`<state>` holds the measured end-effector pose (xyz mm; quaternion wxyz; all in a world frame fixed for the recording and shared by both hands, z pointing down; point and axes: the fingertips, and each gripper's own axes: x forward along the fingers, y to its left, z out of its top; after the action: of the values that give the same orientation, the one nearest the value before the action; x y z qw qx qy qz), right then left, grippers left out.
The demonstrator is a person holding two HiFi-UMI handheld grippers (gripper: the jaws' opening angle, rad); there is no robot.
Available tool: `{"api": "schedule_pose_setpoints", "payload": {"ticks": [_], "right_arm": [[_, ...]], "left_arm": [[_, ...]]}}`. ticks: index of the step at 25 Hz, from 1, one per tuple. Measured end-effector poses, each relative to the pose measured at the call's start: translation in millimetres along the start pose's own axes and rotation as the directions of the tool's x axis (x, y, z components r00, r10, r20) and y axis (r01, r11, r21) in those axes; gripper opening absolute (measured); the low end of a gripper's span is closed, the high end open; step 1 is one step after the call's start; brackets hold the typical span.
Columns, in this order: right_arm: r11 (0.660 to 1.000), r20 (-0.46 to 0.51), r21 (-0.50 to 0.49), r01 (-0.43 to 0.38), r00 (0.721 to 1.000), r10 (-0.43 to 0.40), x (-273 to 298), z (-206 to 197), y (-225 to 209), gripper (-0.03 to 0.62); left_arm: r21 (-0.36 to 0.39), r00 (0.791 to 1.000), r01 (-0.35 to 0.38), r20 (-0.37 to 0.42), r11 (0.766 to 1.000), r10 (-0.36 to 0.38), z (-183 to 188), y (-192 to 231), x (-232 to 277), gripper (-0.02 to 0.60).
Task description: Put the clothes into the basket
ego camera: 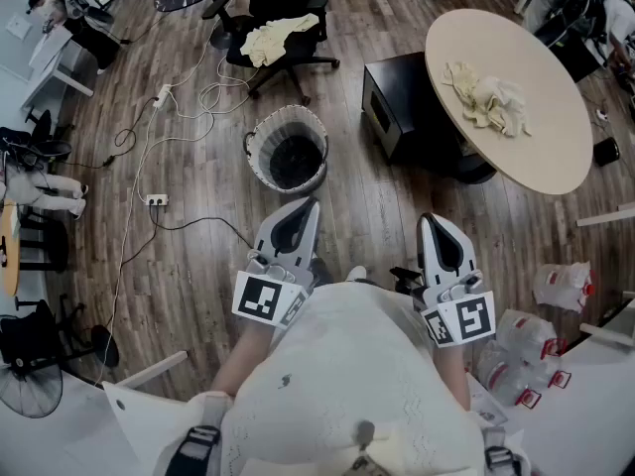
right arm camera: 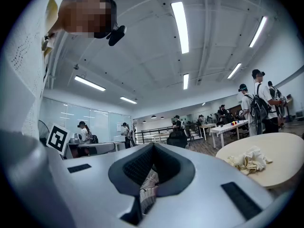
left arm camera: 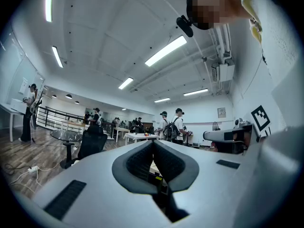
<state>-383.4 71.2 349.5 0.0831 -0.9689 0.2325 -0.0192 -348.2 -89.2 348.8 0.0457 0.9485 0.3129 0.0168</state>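
A round woven basket [ego camera: 288,150] with a dark inside stands on the wood floor ahead of me. One pale cloth [ego camera: 281,34] lies on a black office chair beyond the basket. Another pale cloth [ego camera: 487,97] [right arm camera: 247,161] lies on the round beige table [ego camera: 541,142] [right arm camera: 285,148] at the right. My left gripper [ego camera: 302,208] [left arm camera: 153,143] is held level in front of my body, short of the basket, jaws together and empty. The right gripper [ego camera: 435,223] [right arm camera: 152,146] is level beside it, also shut with nothing held. Both are well apart from the clothes.
A black cabinet [ego camera: 395,102] stands between basket and table. Cables and a power strip [ego camera: 156,199] trail over the floor at the left. Plastic bags [ego camera: 562,286] lie at the right, a fan [ego camera: 28,385] at lower left. Several people stand among desks far off.
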Motion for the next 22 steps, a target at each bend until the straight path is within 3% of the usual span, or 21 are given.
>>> {"api": "schedule_pose_setpoints", "payload": {"ticks": [10,22], "right_arm": [[1.0,-0.006,0.011,0.005,1.0,-0.005,-19,-2,-9,0.005],[0.998,-0.018,0.017,0.056,0.998,-0.056,-39,-5,-26,0.006]], "left_arm": [[0.004,1.0,0.012,-0.009,1.0,-0.012,-7,-23,2,0.021],[-0.004,0.997,0.075,-0.027,0.997,-0.075,-13,-49,18,0.02]]}}
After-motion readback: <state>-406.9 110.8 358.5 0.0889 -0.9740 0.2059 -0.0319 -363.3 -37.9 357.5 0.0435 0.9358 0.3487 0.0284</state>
